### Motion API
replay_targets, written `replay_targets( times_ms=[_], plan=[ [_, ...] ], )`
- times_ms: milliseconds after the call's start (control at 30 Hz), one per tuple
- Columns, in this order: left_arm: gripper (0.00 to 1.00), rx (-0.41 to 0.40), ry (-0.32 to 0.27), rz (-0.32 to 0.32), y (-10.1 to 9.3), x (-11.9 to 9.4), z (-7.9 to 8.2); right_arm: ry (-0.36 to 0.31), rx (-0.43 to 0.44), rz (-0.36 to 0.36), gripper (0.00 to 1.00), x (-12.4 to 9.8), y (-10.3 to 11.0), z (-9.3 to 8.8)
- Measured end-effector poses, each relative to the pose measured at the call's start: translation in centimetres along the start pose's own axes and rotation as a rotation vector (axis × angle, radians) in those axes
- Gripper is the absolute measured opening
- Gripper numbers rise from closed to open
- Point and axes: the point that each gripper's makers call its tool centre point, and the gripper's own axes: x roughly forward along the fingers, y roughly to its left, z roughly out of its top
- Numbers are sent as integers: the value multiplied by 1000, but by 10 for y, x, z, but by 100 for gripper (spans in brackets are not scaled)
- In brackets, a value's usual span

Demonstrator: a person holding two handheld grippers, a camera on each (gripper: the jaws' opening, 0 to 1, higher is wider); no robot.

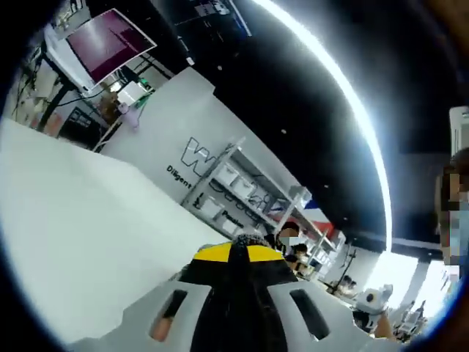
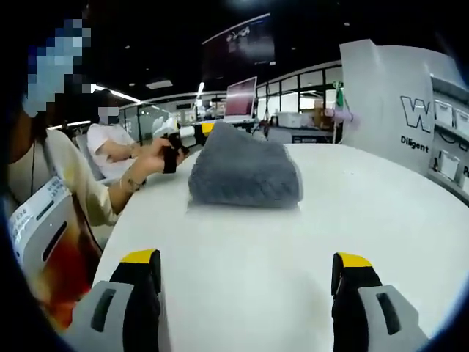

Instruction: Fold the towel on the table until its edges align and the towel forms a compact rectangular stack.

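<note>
Grey towel (image 2: 245,174) sits folded in a thick bundle on the white table (image 2: 366,220), toward its far edge, well apart from the right claw (image 2: 249,282), jaws wide and empty; left claw (image 1: 238,257) jaws pressed together, gripping nothing, beside the table's edge.
</note>
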Motion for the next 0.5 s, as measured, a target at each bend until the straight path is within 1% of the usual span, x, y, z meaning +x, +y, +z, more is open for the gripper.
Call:
replay_targets(
  times_ms=[100, 333, 500],
  plan=[
    [4, -1, 21, 107, 25, -4, -2, 3, 1, 1, 99, 0, 0, -1],
    [6, -9, 54, 202, 49, -9, -9, 14, 5, 4, 98, 2, 0, -4],
    [9, 1, 68, 267, 64, -14, -11, 20, 11, 8, 98, 3, 0, -5]
  ],
)
